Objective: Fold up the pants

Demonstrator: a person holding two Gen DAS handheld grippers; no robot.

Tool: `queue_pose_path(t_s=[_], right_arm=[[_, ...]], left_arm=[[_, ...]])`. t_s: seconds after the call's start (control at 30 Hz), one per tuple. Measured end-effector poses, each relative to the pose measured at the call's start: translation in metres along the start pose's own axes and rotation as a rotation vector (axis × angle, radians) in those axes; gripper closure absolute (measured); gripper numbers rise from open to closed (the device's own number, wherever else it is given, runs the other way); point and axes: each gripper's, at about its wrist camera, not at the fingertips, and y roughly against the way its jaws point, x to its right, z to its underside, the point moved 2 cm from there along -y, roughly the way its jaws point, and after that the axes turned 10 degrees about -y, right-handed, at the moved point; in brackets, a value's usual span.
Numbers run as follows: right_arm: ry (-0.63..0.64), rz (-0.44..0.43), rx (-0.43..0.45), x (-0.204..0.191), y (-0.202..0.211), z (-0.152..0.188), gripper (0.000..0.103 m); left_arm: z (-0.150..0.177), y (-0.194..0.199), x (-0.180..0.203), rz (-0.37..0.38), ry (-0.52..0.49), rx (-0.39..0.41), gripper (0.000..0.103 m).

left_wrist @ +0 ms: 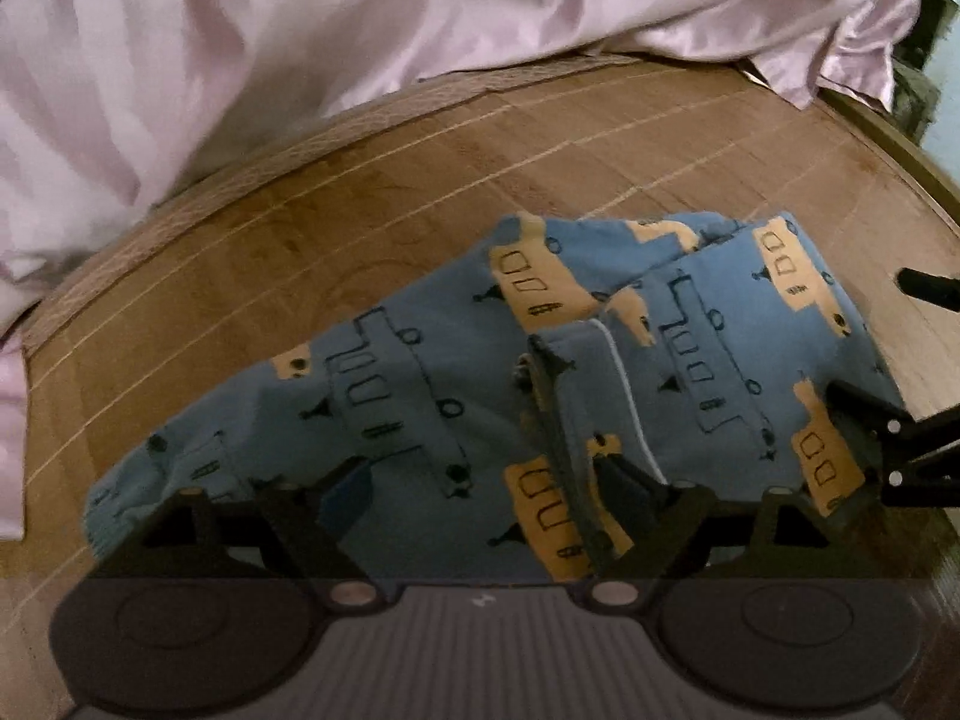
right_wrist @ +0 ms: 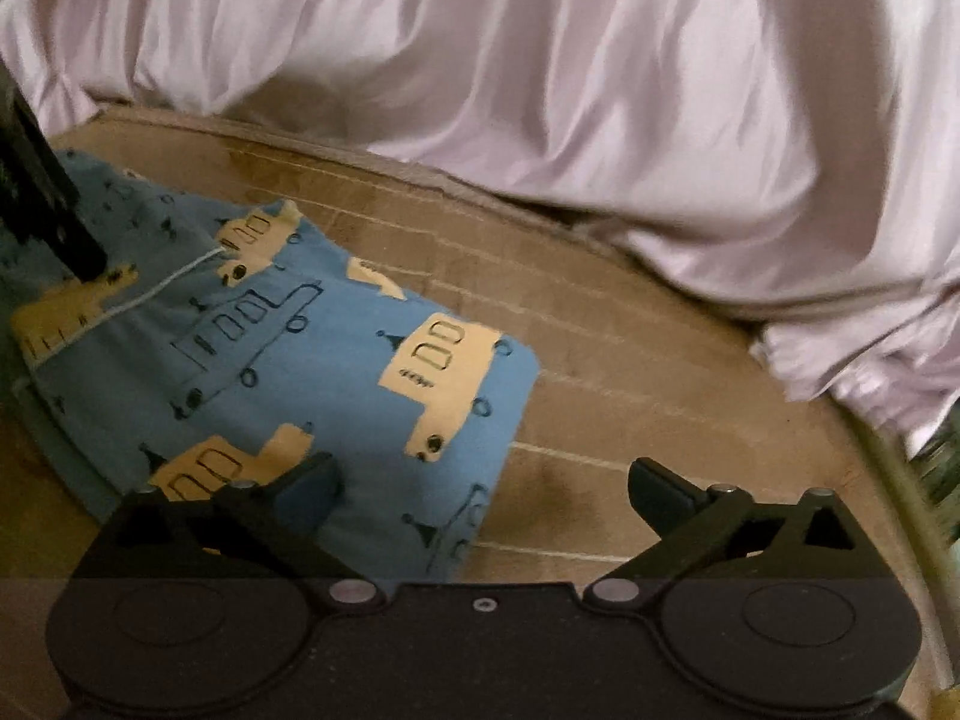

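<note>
The blue pants with yellow bus prints lie folded in a compact bundle on the brown bamboo mat. In the left wrist view my left gripper is open, its fingers resting low over the near edge of the bundle. The right gripper's fingers show at the right edge, at the bundle's right end. In the right wrist view the pants fill the left half. My right gripper is open, its left finger over the cloth's near corner, its right finger over bare mat. The left gripper's finger presses the far left cloth.
A rumpled pale pink sheet is heaped along the far side of the mat, and it also shows in the right wrist view. The mat's edge runs down the right side. Bare mat lies right of the pants.
</note>
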Motion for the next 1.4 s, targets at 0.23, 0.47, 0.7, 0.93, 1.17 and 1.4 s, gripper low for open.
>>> queue_pose_path(t_s=[0.23, 0.47, 0.7, 0.93, 1.17, 1.4], right_arm=[[-0.089, -0.096, 0.15, 0.001, 0.043, 0.003, 0.001], [-0.035, -0.243, 0.202, -0.034, 0.068, 0.005, 0.001], [-0.012, -0.298, 0.219, -0.067, 0.064, -0.001, 0.001], [0.01, -0.309, 0.221, -0.095, 0.043, -0.016, 0.001], [-0.009, -0.312, 0.171, -0.102, 0.029, -0.01, 0.001], [-0.019, -0.326, 0.166, -0.103, 0.031, -0.008, 0.001]], left_arm=[[0.026, 0.055, -0.023, -0.126, 0.16, 0.082, 0.009], [0.102, 0.095, -0.055, -0.186, 0.526, 0.249, 0.0], [0.155, 0.075, -0.083, -0.235, 0.688, 0.324, 0.015], [0.142, 0.056, -0.111, -0.174, 0.758, 0.388, 0.033], [0.135, 0.037, -0.105, -0.183, 0.694, 0.284, 0.059], [0.135, 0.042, -0.104, -0.2, 0.756, 0.253, 0.038]])
